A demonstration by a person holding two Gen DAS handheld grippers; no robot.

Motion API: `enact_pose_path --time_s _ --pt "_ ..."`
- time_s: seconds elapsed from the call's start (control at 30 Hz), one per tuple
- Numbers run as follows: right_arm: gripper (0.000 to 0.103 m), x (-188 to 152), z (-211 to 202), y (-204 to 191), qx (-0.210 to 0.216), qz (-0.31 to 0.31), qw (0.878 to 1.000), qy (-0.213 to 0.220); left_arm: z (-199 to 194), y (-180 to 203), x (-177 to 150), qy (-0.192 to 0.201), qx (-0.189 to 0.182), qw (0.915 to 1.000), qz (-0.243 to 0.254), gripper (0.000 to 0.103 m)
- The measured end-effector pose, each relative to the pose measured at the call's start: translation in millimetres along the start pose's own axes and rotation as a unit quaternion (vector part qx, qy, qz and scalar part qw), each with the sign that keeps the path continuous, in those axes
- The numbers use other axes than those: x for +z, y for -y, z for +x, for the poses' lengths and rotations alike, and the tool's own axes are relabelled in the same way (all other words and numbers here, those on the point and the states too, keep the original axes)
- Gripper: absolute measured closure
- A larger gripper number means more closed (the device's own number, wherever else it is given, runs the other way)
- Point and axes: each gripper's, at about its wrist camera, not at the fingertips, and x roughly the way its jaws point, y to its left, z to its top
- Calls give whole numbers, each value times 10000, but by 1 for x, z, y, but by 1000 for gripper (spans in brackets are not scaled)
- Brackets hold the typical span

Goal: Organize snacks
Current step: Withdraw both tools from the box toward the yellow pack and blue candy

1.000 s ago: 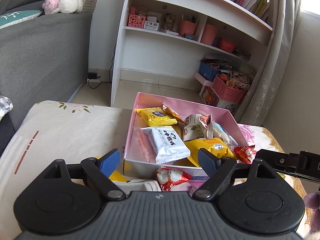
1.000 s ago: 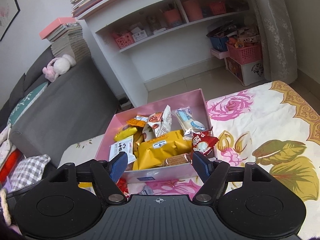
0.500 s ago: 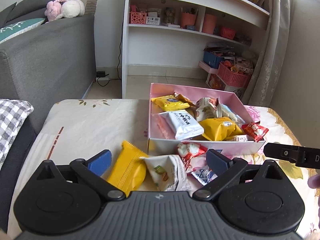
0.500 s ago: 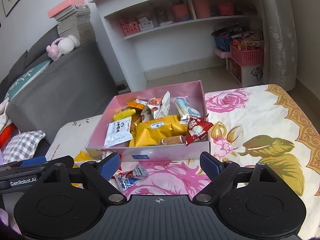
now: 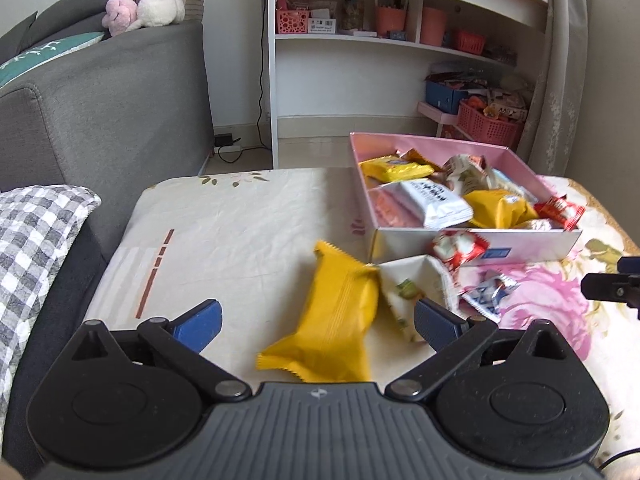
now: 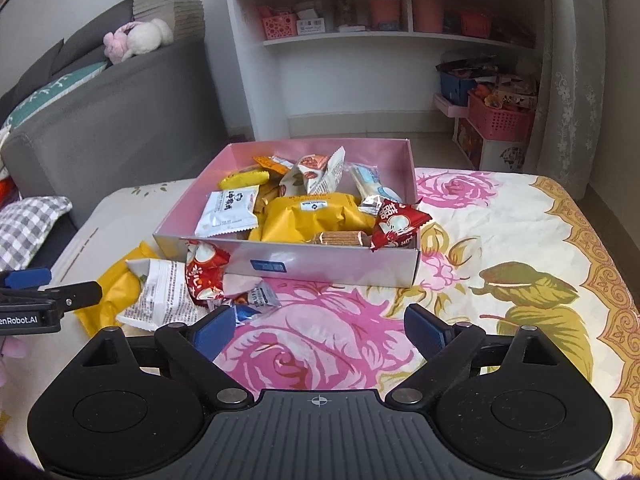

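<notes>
A pink box (image 5: 520, 245) full of snack packets stands on the flowered cloth. In front of it lie a yellow packet (image 5: 336, 320), a white packet (image 5: 416, 284), a red packet (image 5: 460, 246) and a small blue packet (image 5: 486, 292). My left gripper (image 5: 316, 320) is open over the yellow packet, and no pad touches it. My right gripper (image 6: 319, 326) hangs over a pink rose print with its jaws opening and nothing between them. The small blue packet (image 6: 260, 298) lies just beyond its left finger, near the pink box (image 6: 340, 264).
A grey sofa (image 5: 100, 112) with a checked cushion (image 5: 32, 232) stands to the left. Behind the table are white shelves (image 5: 380, 40), pink baskets (image 5: 492, 126) on the floor and a curtain (image 5: 560, 60). The table's right edge (image 6: 612, 280) is near.
Both grippers have drawn back from the pink box and their jaws have spread wider. The loose packets in front of the box have come into full view.
</notes>
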Motion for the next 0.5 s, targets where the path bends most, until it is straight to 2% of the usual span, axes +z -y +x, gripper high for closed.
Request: enact_pose_path --time_s 0.2,0.5 --pt "10 -6 14 -15 -37 -390 9991 -131 11 -7 -3 -47 -131 9999 100 4" --pt "10 -7 31 -31 -15 -530 9983 -237 31 -8 -3 -380 -248 9989 109 28"
